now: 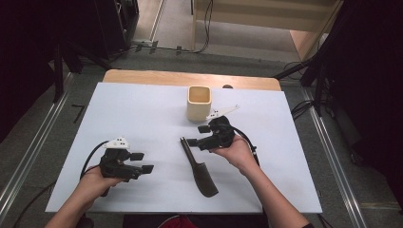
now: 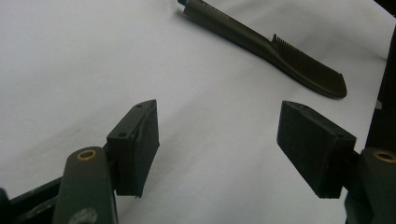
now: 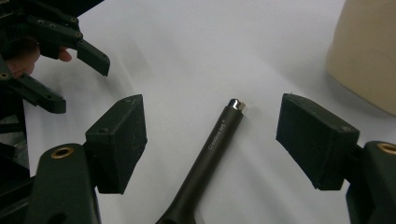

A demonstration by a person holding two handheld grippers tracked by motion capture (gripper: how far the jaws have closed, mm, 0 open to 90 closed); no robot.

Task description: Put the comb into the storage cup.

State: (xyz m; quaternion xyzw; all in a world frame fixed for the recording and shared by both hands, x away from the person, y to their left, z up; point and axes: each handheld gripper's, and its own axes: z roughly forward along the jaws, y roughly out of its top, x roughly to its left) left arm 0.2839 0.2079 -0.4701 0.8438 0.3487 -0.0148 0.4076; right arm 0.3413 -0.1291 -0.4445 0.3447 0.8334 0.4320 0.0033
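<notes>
Here, the right gripper [image 1: 198,136] is held with its jaws spread wide and empty, poised just above the handle end of a dark brown, long-handled plastic comb-like brush [image 3: 212,154], whose slim round shaft is seen between the two black pads in the right gripper view. The brush lies flat on the white table sheet [image 1: 142,118], near the middle, with its toothed, broader end toward the person. It is judged light, stiff and somewhat smooth, so the narrow shaft is best taken across its width, near the middle of the handle. The left gripper [image 1: 141,162] is likewise opened wide and empty, well apart to the left. A cream square cup [image 1: 198,102] stands upright beyond the brush.
</notes>
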